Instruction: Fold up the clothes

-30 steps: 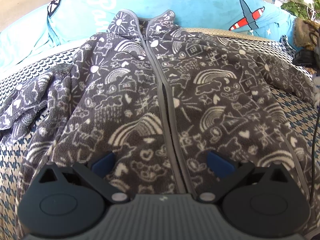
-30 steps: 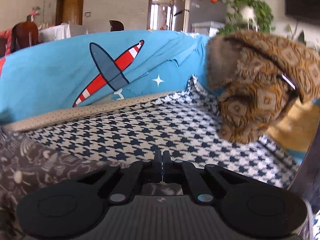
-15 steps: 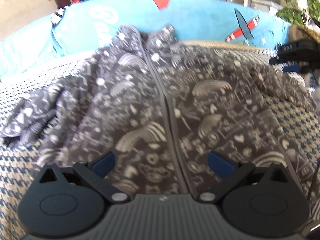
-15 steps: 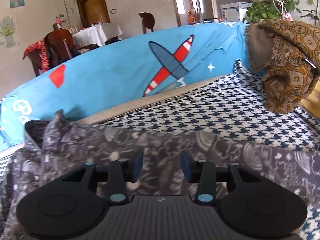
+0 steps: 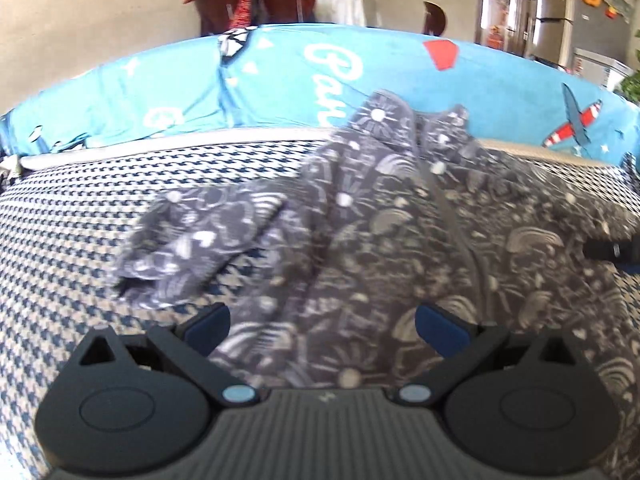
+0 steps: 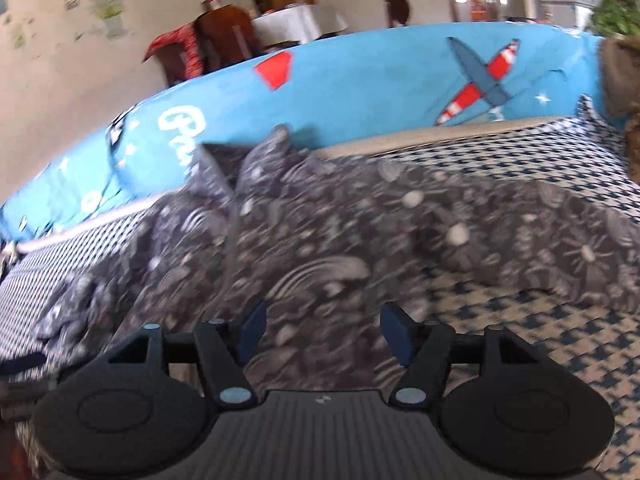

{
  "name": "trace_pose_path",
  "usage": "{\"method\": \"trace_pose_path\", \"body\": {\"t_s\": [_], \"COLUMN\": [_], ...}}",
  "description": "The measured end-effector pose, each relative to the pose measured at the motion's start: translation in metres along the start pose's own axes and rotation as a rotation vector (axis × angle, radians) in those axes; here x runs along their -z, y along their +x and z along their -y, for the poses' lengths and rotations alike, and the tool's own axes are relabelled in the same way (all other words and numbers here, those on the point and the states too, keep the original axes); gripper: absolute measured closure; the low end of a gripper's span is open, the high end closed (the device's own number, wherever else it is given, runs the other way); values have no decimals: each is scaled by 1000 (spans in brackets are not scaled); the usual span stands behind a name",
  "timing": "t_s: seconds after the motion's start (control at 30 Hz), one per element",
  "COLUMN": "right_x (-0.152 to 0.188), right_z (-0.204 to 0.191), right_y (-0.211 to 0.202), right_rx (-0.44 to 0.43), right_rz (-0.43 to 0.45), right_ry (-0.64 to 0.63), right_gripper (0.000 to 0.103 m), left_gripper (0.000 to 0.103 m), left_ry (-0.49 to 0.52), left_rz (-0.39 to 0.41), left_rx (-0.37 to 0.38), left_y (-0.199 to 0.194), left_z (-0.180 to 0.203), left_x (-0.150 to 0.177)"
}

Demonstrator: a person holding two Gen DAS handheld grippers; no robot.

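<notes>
Each fisheye sits just behind its own tool, low over the houndstooth cover (image 5: 80, 232), looking forward along the fingers toward the blue backrest (image 5: 280, 76). The left tool (image 5: 322, 330) view faces the jacket (image 5: 400, 248) from its left sleeve side; the right tool (image 6: 322, 334) view looks across it from the right. Both share the jacket's collar, the backrest and the dining chairs (image 6: 216, 40) behind.

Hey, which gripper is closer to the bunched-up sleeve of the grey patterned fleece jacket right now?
Left. The left gripper hangs open just below the bunched-up sleeve. The right gripper is open over the grey patterned fleece jacket body, with that sleeve far off to its left.
</notes>
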State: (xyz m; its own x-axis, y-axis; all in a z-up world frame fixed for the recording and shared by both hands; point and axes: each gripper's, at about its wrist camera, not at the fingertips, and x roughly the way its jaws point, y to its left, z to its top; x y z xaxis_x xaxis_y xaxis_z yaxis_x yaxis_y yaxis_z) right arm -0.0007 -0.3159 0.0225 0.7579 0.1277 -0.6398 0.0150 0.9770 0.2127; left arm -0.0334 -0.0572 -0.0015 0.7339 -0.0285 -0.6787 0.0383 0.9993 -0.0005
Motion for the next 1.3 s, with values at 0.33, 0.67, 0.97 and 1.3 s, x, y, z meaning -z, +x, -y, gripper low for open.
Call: {"method": "trace_pose_path", "body": {"t_s": [0.33, 0.67, 0.97, 1.3], "right_x": [43, 54, 55, 56], "right_z": [-39, -47, -47, -48], "right_y": [32, 38, 39, 41], "right_rx": [32, 33, 28, 23], "right_rz": [-27, 18, 22, 24], "right_ry": [-118, -166, -169, -176], "right_gripper": [30, 13, 11, 8], "left_gripper": [3, 10, 10, 19], "left_ry": [-179, -430, -587, -683], "left_rz": [1, -31, -99, -96], "left_rx": [-58, 56, 160, 168], "left_y": [-4, 6, 33, 48], "left_z": [-76, -141, -157, -169], "left_x": [-6, -11, -10, -12]}}
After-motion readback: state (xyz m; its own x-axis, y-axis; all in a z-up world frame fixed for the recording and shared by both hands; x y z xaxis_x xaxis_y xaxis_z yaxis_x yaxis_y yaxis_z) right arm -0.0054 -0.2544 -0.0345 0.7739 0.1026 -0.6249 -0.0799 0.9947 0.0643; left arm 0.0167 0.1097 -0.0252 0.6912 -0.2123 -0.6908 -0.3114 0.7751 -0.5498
